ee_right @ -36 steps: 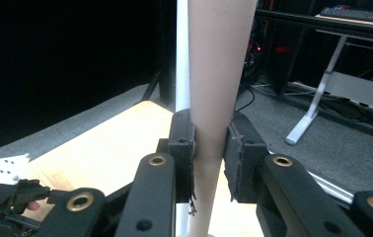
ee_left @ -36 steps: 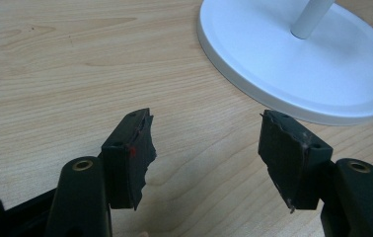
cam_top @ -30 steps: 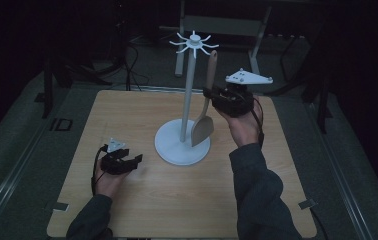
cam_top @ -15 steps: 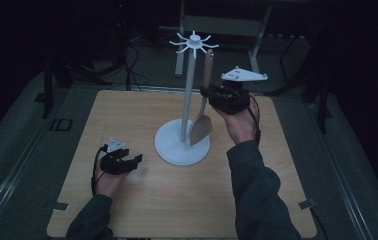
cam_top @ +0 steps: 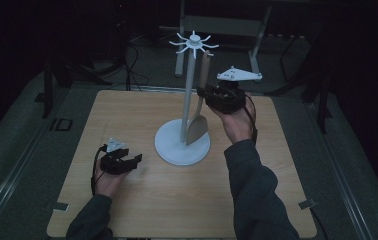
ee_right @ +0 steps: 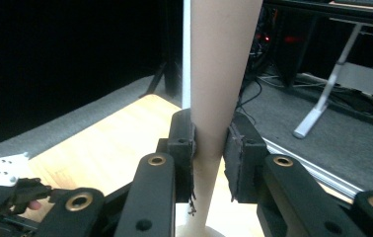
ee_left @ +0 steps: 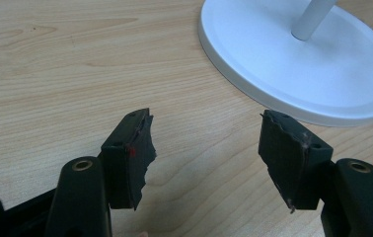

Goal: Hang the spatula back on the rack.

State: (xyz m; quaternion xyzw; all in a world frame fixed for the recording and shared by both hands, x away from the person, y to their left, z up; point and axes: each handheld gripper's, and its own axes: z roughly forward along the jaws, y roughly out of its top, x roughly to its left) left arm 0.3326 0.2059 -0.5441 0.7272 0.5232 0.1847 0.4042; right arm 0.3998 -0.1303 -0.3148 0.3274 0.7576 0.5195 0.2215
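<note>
A white utensil stand (cam_top: pixel 188 95) with a ring of hooks (cam_top: pixel 194 44) on top rises from a round base (cam_top: pixel 177 150) at mid-table. My right gripper (cam_top: pixel 208 92) is shut on the handle of a beige spatula (cam_top: pixel 197 127), holding it upright just right of the pole with the blade hanging near the base. In the right gripper view the handle (ee_right: pixel 221 64) is pinched between the pads of that gripper (ee_right: pixel 210 133), and the white pole (ee_right: pixel 186 49) stands right behind. My left gripper (cam_top: pixel 138 162) rests open on the table, left of the base, its jaws (ee_left: pixel 206 143) holding nothing.
The wooden table (cam_top: pixel 127 115) is bare apart from the stand, whose base (ee_left: pixel 298 69) lies just ahead of the left jaws. Dark floor, cables and a grey desk frame (cam_top: pixel 227 25) lie beyond the far edge.
The right gripper and the spatula have shifted slightly left, closer to the stand's pole. The left hand has stayed put.
</note>
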